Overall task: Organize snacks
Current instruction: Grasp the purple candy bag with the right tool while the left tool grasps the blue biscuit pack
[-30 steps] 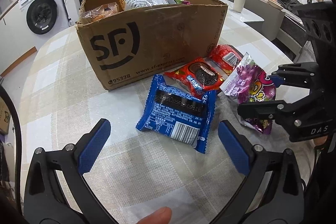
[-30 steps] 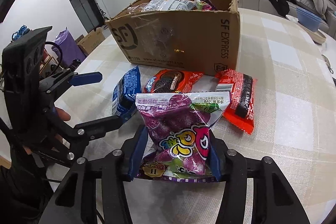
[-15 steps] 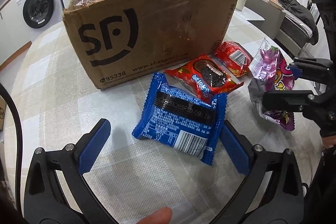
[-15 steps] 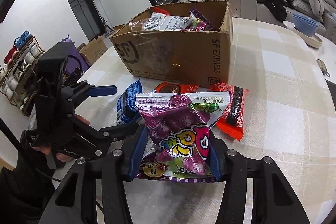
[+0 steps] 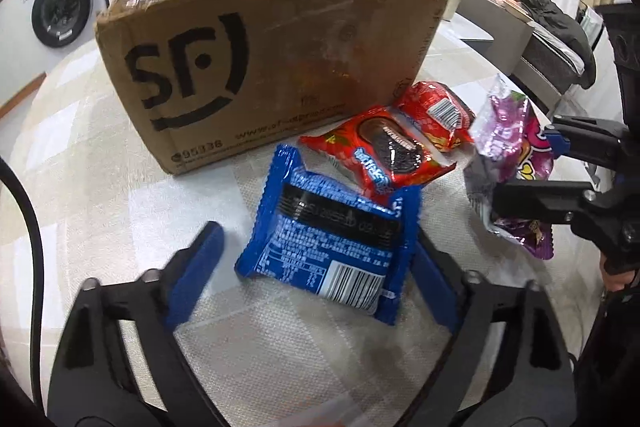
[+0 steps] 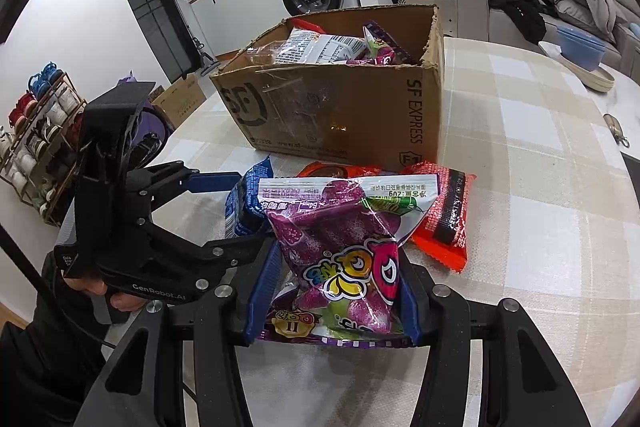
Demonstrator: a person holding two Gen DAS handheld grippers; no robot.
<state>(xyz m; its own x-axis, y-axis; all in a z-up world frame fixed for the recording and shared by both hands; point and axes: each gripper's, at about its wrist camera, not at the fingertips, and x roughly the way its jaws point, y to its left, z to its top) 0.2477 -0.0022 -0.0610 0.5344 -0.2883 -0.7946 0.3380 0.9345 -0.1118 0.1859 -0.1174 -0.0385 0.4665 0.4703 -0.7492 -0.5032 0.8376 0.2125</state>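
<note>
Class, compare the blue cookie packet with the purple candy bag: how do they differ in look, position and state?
The blue cookie packet lies flat on the table, barcode side up; the purple candy bag is off the table. The packet sits between the closing jaws of the left hand-held gripper, one side not yet touched; the bag is clamped in the right hand-held gripper. Both are sealed snacks outside the cardboard box.

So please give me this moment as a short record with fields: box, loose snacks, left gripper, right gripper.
box: cardboard SF box on the checked table, open, snacks inside
loose snacks: blue cookie packet, red Oreo packet, second red packet, all lying in front of the box
left gripper: left gripper has just been closing; fingers on either side of the blue cookie packet, not yet pressing both sides
right gripper: right gripper shut on the purple candy bag
</note>
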